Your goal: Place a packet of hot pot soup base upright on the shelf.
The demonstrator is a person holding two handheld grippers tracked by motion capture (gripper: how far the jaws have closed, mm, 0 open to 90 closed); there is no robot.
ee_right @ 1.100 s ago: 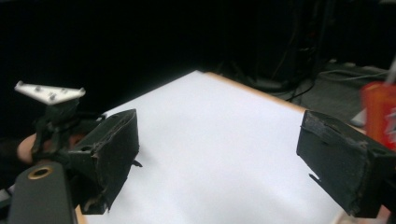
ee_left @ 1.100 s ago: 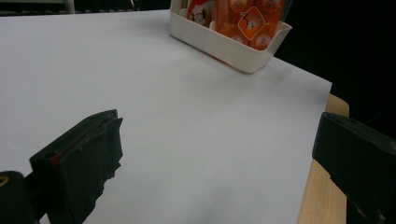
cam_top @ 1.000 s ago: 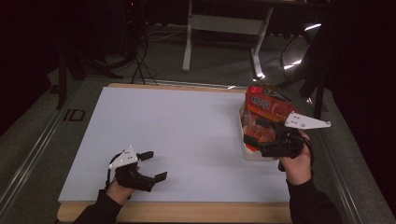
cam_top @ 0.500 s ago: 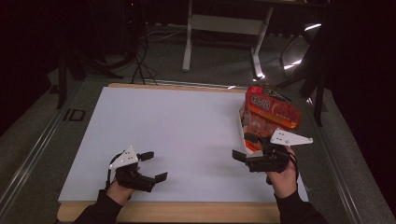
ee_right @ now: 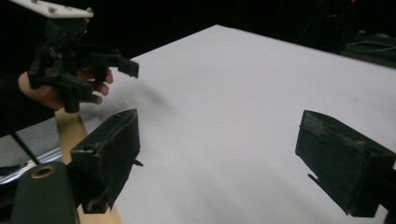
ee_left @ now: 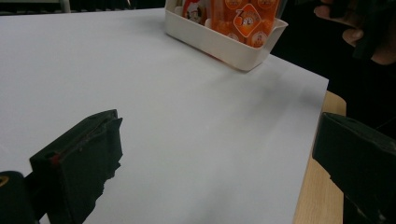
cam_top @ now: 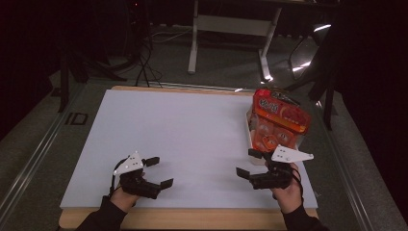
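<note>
A white bin (cam_top: 249,136) stands at the table's right side, packed with orange-red snack bags (cam_top: 279,115) that rise above its rim. My right gripper (cam_top: 246,162) hovers just in front of the bin, near the front edge, open and empty. My left gripper (cam_top: 160,172) rests low at the front left, also open and empty. In the left gripper view the wide-apart jaws of the left gripper (ee_left: 215,154) frame bare white board, with the bin (ee_left: 224,44) far off. The right gripper (ee_right: 224,154) looks across the board toward the left gripper (ee_right: 100,86).
The white board (cam_top: 183,134) lies on a wooden tabletop (cam_top: 192,217) whose edge shows along the front. Beyond the table are a metal desk frame (cam_top: 195,43), cables (cam_top: 144,57) and dark floor. The person's right hand (ee_left: 369,37) shows at the top right of the left gripper view.
My right gripper has drawn back from the bin toward the table's front edge, staying open. The left gripper and the bin have not moved.
</note>
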